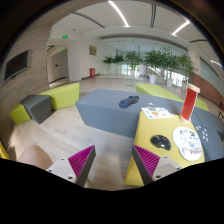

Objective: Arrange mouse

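A black mouse [161,143] lies on a yellow table [160,128], just beyond my right finger. My gripper [112,163] is open and empty, held above the wooden floor with its magenta pads [82,160] wide apart. The right finger stands at the yellow table's near corner. A white round-patterned mat [187,141] lies on the table to the right of the mouse.
A red upright sign [189,102] and a white sheet [155,113] sit farther along the table. A grey carpet [105,108] with a dark object [128,101] lies ahead. Green and grey seats [45,103] stand at the left. Plants [160,62] line the far windows.
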`<state>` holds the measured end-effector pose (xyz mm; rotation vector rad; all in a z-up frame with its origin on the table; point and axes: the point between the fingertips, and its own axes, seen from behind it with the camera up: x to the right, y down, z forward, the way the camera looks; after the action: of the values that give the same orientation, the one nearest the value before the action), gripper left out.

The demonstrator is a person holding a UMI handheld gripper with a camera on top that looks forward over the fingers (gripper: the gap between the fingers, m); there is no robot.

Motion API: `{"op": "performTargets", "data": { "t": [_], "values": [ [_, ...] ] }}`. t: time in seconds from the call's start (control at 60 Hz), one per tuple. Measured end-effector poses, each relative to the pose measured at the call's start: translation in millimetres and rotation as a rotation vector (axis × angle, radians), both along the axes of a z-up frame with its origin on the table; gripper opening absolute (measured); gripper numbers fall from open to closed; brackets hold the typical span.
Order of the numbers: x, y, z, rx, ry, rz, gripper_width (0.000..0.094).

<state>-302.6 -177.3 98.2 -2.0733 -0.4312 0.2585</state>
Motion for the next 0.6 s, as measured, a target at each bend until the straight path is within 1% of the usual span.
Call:
{"op": "performTargets", "data": {
  "t": [0.133,0.167,0.217,0.233,0.283,0.3,0.383,0.417,0.483,0.55,0.6],
  "values": [
    [15.4,13.9,-10.7,-0.025,0.004,-0.053,0.0801],
    [45.2,31.3,-16.1,-0.03,-0.005,-0.069,0.0801],
    [63.7,43.7,-24.0,-0.03,-0.024,-0.1,0.0802],
    [59.3,38.3,-25.1,-0.029,-0.032,-0.113,0.0805],
    [84.9,52.0,-33.1,-0.03,-0.065,-0.144,0.0803],
    [109.1,68.5,-39.0,-0.031,-0.071,-0.146,0.0802],
    [148.1,97.6,-54.9,-0.014,-0.14,-0.18,0.08],
    [151.3,100.1,-57.2,-0.013,-0.175,-0.185,0.08],
    [175.3,127.1,-77.8,-0.018,-0.209,-0.161,0.0802],
    [183.1,143.5,-90.9,-0.026,-0.224,-0.145,0.0803],
    [181.1,152.5,-98.0,-0.037,-0.216,-0.118,0.0806]
  ]
}}
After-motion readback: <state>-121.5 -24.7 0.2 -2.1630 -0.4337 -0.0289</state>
